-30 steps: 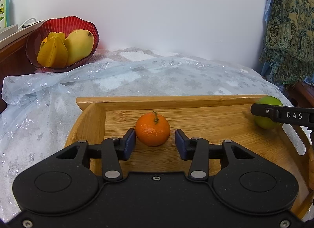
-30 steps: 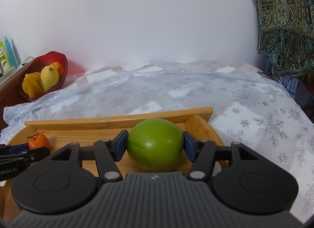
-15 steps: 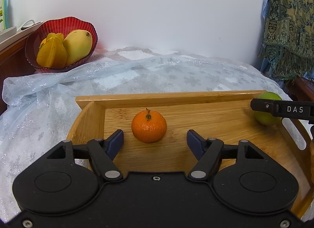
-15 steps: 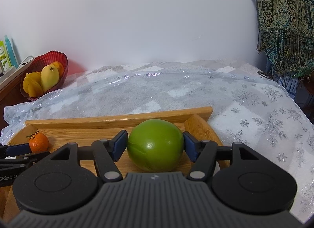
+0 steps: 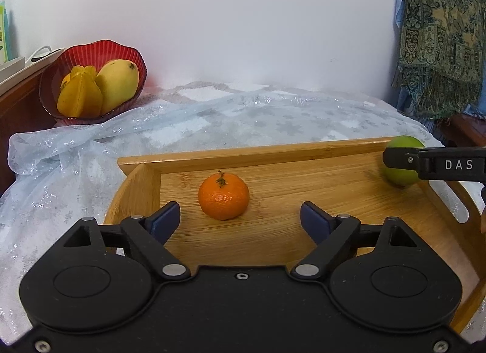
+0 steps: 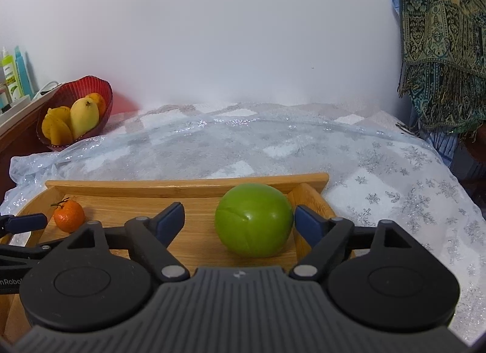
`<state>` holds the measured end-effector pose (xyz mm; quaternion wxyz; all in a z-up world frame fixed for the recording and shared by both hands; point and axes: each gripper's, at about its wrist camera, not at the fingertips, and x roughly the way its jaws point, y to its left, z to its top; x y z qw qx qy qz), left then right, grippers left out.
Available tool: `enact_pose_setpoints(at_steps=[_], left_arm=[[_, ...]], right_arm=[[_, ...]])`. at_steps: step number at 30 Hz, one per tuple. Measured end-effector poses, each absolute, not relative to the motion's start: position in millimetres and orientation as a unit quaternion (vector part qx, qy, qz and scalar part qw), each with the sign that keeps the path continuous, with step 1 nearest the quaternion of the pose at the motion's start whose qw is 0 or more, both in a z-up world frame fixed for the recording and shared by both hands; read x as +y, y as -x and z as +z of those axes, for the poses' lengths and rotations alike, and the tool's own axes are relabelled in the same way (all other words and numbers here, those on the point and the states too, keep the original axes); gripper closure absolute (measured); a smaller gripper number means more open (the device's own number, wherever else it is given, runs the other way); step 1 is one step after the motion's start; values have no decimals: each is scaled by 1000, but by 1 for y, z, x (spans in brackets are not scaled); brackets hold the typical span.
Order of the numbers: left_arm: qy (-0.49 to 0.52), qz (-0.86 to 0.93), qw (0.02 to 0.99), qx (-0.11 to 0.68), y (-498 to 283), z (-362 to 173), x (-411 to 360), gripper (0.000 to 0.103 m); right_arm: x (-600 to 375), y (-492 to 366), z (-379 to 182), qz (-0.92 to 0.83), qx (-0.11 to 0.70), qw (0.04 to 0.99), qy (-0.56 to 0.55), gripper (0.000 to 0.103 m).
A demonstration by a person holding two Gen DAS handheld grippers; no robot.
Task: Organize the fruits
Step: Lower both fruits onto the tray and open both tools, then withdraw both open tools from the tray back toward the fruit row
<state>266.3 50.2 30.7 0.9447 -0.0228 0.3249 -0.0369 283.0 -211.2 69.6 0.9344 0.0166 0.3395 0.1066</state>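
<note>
White wall backs a bed draped in sheer snowflake cloth, with a wooden tray at its near edge. On the tray's floor a tangerine sits toward the left end and a green fruit in the far right corner, well apart. Left gripper has just been opening; its jaws stand wide, the tangerine between them but untouched. Right gripper has likewise just been opening, jaws wide around the green fruit (its right side lies very close to the right pad; I cannot tell if they touch). At the bed's far left corner a red bowl holds a mango and starfruit.
</note>
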Motion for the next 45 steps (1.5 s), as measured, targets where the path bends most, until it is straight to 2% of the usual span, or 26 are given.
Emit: enact_pose_setpoints(at_steps=[9, 16, 35, 45], left_arm=[[18, -37, 947, 319, -249, 37, 52, 10], [19, -35, 950, 310, -224, 44, 53, 8], [-2, -30, 965, 261, -142, 52, 38, 4], [72, -30, 965, 250, -88, 44, 47, 0]], right_arm=[[-210, -259, 81, 114, 324, 939, -6, 11], [-208, -231, 92, 111, 303, 946, 1, 0], [-227, -147, 96, 100, 254, 962, -20, 0], [-224, -85, 92, 96, 195, 976, 6, 0]])
